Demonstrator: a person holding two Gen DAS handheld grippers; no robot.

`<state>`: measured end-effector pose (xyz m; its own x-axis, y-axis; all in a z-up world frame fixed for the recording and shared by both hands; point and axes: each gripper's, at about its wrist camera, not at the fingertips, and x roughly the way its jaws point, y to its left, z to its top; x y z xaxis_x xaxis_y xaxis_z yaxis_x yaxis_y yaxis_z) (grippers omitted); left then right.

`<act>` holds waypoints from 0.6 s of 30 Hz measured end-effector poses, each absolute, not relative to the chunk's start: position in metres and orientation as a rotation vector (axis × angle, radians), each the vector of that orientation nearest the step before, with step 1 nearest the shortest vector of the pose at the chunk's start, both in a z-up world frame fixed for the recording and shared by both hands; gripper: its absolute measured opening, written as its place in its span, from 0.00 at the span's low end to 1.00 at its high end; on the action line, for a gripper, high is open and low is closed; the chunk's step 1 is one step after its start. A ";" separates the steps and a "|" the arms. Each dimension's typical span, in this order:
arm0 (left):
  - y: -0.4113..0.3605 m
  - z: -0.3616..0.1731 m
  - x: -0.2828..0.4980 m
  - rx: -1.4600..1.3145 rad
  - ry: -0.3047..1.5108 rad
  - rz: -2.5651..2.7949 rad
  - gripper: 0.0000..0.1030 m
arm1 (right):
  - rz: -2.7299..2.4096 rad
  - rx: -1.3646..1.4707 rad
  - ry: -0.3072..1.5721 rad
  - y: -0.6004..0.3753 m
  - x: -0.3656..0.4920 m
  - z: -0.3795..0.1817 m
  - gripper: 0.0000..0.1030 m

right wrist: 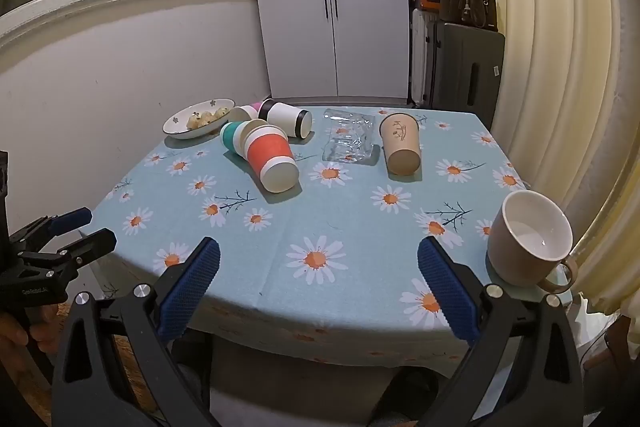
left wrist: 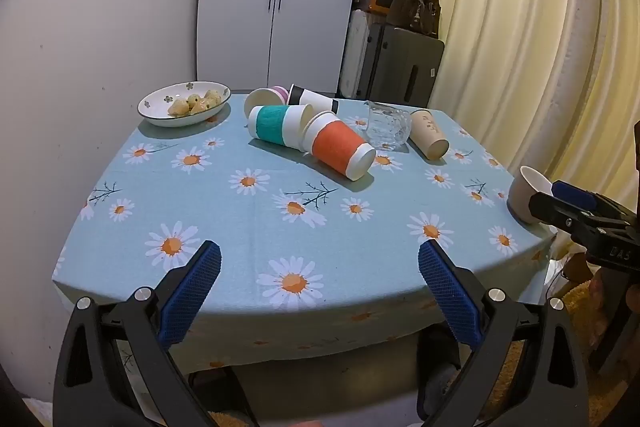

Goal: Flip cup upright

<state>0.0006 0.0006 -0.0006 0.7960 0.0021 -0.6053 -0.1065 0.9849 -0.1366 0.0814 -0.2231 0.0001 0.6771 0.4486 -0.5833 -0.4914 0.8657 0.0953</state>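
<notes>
Hovering short of the table's [right wrist: 360,227] near edge, both wide-spread and empty: left gripper [left wrist: 320,267], right gripper [right wrist: 319,265], probably staged to choose a target. Lying tipped at upper centre: five paper cups, namely orange cup [right wrist: 272,163], teal [right wrist: 230,137], black-banded [right wrist: 286,117], pink-ended [right wrist: 250,110], beige [right wrist: 400,143], plus one glass [right wrist: 350,141]. Standing already upright, lower right: one mug [right wrist: 528,239]. Resting upper left: one dish [right wrist: 198,119].

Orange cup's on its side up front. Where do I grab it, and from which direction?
Grip the orange cup across its orange band, probably coming down from above with the right gripper, open now. It lies tipped, base toward you, mouth against the green cup, so rim and near end offer poor purchase.
</notes>
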 end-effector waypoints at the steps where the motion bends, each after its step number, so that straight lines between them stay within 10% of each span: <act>1: 0.001 -0.001 0.001 -0.166 0.648 0.060 0.94 | 0.528 -0.071 0.638 -0.223 0.082 0.000 0.95; 18: -0.004 -0.002 -0.001 -0.160 0.644 0.052 0.94 | 0.523 -0.070 0.650 -0.223 0.083 -0.004 0.95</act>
